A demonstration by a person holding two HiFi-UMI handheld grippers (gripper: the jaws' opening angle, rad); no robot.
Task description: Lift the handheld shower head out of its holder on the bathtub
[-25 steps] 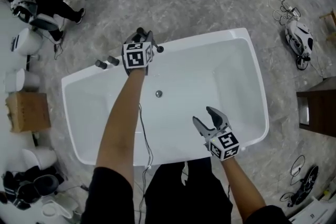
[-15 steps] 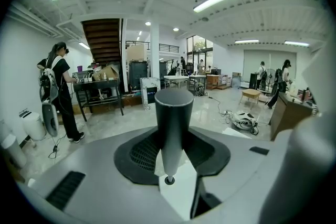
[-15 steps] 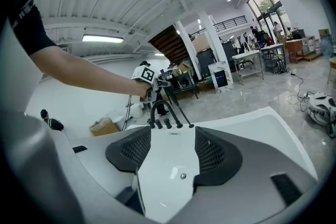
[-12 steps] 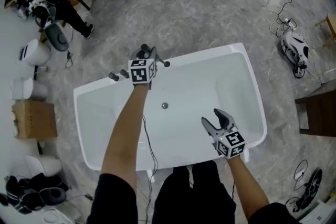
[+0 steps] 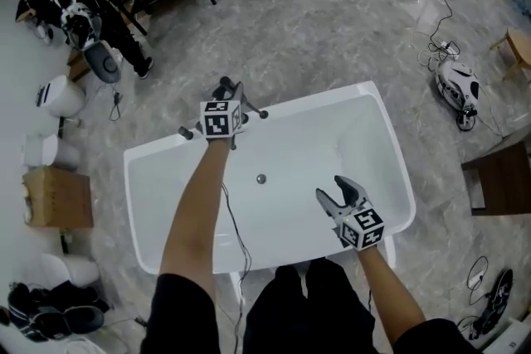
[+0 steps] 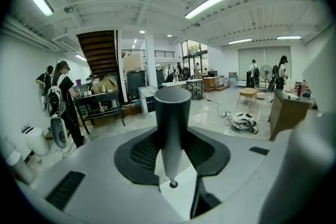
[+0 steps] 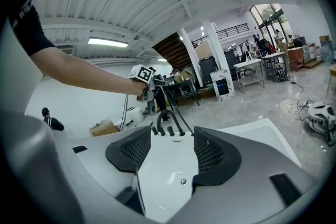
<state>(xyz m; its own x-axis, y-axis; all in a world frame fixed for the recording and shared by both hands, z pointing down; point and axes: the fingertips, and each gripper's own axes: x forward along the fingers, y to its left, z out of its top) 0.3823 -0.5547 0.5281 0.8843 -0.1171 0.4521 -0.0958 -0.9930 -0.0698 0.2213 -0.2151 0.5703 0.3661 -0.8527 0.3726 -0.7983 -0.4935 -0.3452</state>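
Observation:
The handheld shower head (image 6: 172,123) is a dark round handle that stands upright between the jaws of my left gripper (image 6: 172,157), which is shut on it. In the head view the left gripper (image 5: 227,98) is over the far rim of the white bathtub (image 5: 392,147). From the right gripper view the left gripper (image 7: 150,89) is raised above the black tap fittings (image 7: 167,130), and a dark hose (image 7: 176,112) slants from it down to them. My right gripper (image 5: 338,193) hangs open over the tub's inside near the front right. Only the drain (image 7: 182,181) shows between its jaws.
Black tap knobs (image 5: 184,133) stand on the far rim to the left of my left gripper. A person (image 5: 87,8) and white toilets (image 5: 62,95) are at the far left, with a cardboard box (image 5: 56,197) nearer. A white appliance with cables (image 5: 456,87) and a wooden cabinet (image 5: 498,178) lie to the right.
My left gripper has lifted the shower head clear above the tub's rim and its fittings. The right gripper has also risen over the tub and stays open.

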